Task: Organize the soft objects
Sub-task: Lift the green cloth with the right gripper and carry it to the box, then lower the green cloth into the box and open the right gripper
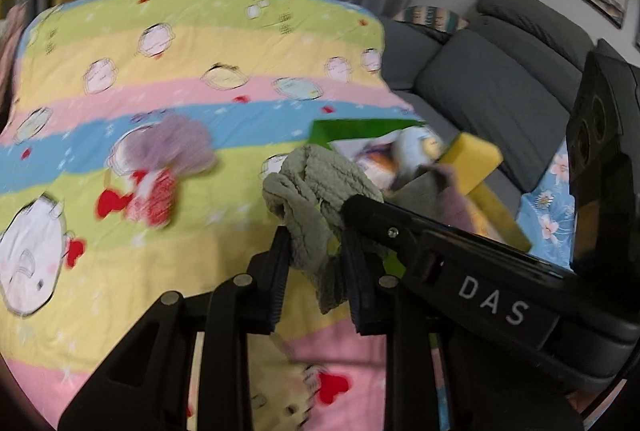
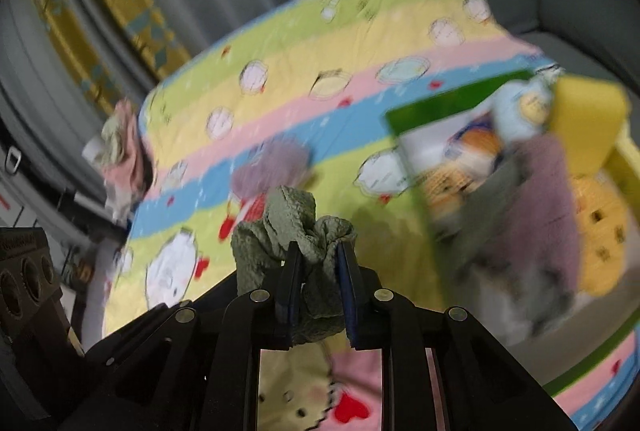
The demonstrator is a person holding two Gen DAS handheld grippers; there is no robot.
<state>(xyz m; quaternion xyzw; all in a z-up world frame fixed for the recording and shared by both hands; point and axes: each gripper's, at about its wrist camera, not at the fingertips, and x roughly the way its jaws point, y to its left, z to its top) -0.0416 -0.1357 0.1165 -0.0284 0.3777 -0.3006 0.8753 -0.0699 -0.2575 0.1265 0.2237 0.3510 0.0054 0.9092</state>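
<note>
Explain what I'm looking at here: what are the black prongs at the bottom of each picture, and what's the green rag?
Each picture comes from a fisheye camera on a hand-held two-finger gripper, looking along its black fingers. Both the left gripper and the right gripper are shut on one crumpled grey-green textured cloth, seemingly held above a striped cartoon-print quilt. On the quilt lie a blurry purple-and-red soft item and a green-rimmed box holding a yellow sponge block and other soft things.
</note>
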